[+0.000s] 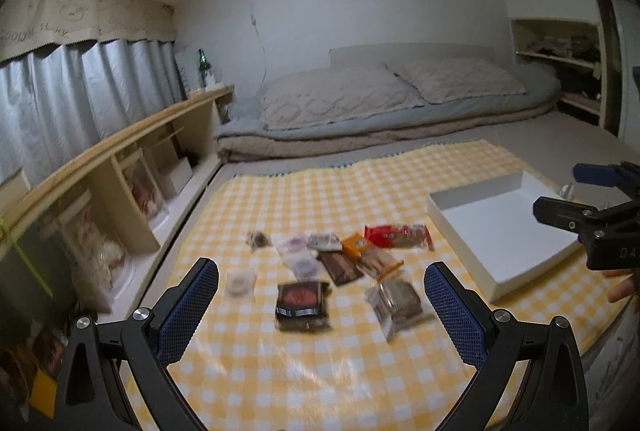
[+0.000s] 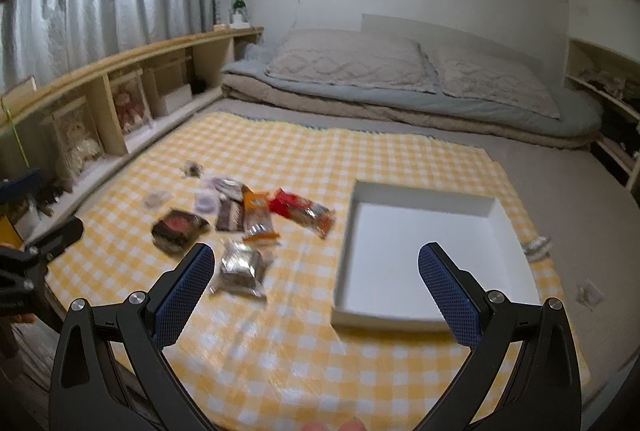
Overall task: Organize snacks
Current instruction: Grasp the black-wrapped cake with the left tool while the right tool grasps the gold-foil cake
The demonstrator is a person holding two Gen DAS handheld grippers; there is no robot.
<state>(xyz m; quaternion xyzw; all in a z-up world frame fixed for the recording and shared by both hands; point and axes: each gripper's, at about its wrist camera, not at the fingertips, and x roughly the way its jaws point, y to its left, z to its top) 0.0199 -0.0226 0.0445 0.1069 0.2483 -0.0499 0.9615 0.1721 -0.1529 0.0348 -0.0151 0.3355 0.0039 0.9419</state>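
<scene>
Several wrapped snacks lie loose on a yellow checked cloth [image 1: 304, 371]: a red packet [image 1: 398, 236], an orange one [image 1: 356, 244], a brown bar [image 1: 340, 268], a black-and-red pack [image 1: 302, 305] and a silvery pack [image 1: 398, 301]. An empty white box [image 1: 500, 231] stands to their right. My left gripper [image 1: 322, 295] hovers open above the snacks, holding nothing. In the right wrist view my right gripper [image 2: 316, 279] is open and empty, above the cloth between the silvery pack [image 2: 240, 267] and the white box [image 2: 424, 255]. The red packet [image 2: 300, 211] lies left of the box.
A folded bedding pile with two pillows [image 1: 380, 91] lies behind the cloth. A low wooden shelf [image 1: 132, 159] with a green bottle [image 1: 204, 65] runs along the left under grey curtains. Small wrappers [image 2: 536, 247] lie right of the box. More shelves [image 1: 560, 63] stand at the far right.
</scene>
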